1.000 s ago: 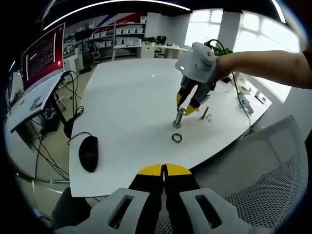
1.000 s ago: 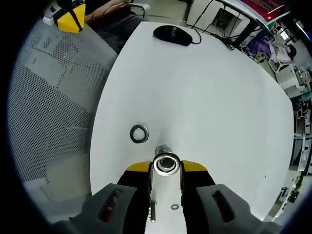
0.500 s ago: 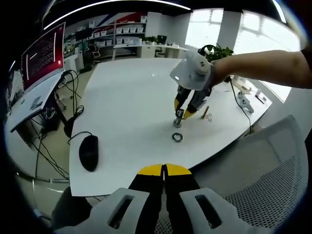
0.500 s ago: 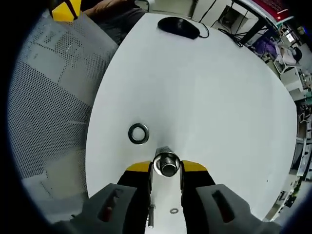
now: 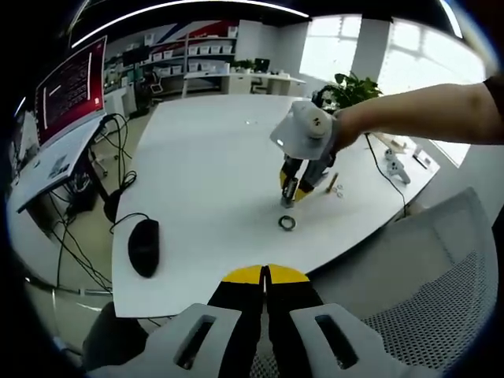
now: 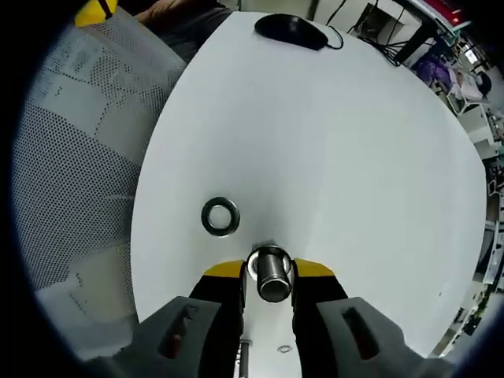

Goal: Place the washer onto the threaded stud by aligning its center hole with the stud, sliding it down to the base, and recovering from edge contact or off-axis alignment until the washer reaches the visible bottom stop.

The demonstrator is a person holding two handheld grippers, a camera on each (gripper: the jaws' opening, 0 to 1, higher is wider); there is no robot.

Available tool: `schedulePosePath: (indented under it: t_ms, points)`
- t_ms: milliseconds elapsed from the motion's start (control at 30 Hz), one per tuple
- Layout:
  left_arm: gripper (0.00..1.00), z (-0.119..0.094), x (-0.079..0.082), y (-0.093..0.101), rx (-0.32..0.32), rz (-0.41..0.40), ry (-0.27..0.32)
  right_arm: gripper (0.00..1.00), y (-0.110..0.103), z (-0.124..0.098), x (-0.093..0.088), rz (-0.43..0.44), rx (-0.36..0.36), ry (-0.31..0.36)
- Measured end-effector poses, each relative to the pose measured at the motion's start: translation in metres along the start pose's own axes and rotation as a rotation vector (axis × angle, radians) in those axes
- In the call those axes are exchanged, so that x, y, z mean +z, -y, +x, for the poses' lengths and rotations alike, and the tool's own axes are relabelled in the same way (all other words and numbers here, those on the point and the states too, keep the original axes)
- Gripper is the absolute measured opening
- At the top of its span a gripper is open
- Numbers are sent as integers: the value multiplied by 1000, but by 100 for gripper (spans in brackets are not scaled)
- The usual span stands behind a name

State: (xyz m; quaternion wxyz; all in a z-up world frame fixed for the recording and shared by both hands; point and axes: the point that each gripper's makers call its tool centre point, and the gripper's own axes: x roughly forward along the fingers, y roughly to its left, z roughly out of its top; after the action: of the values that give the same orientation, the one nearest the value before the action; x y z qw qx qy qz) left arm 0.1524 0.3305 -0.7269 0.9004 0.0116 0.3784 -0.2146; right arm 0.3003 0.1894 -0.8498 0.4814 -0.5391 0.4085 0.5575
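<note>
From the left gripper view I see a broad white table [image 5: 205, 181] with a rounded edge. A black computer mouse [image 5: 142, 246] lies at its 8 o'clock corner, cable trailing off. A large red-lit monitor screen [image 5: 69, 88] stands at 10 o'clock over a side desk with tangled cables beneath. White shelving with storage bins [image 5: 197, 53] lines the far wall at 12 o'clock. Bright windows [image 5: 370, 47] glow at 1 o'clock behind a green potted plant [image 5: 350, 83]. A grey perforated mesh chair [image 5: 425, 276] sits at 4 o'clock.
</note>
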Motion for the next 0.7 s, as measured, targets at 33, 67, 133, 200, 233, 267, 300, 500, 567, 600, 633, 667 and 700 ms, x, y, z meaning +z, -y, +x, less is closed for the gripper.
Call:
schedulePosePath:
  t_ms: [33,67,133,200,233,267,300,500,567,600,633,667,700]
  points:
    - [0,0,0,0,1,-1,0,23,-1,3,0,-2,2,0]
    - [0,0,0,0,1,-1,0,23,0,4,0,-7,0,3]
    - [0,0,0,0,2,-1,-1,23,-1,8,-1,-31,3,0]
    - [0,0,0,-1,3,-2,-1,23,-3,8,1,-29,7,5]
    - [0,0,0,-1,4,-2,-2,23,-3,6,3,-21,7,9]
    - [0,0,0,-1,4,-2,-3,23,-2,6,3,-16,5,16]
    - [0,0,0,-1,5,-2,-3,23,-2,5,3,3,7,14]
    - [0,0,-1,-1,8,-3,-5,25,-4,8,1,-11,13,26]
    - [0,0,-1,-1,9,-4,-5,25,-4,9,0,11,11,41]
    - [0,0,-1,-1,9,-4,-4,25,-3,10,-1,15,7,54]
    - [0,0,-1,-2,10,-5,-4,25,-3,10,0,29,6,61]
    - [0,0,0,-2,11,-5,-4,25,-2,9,0,35,5,67]
    - [0,0,0,-2,11,-5,-3,25,-1,8,1,30,-7,82]
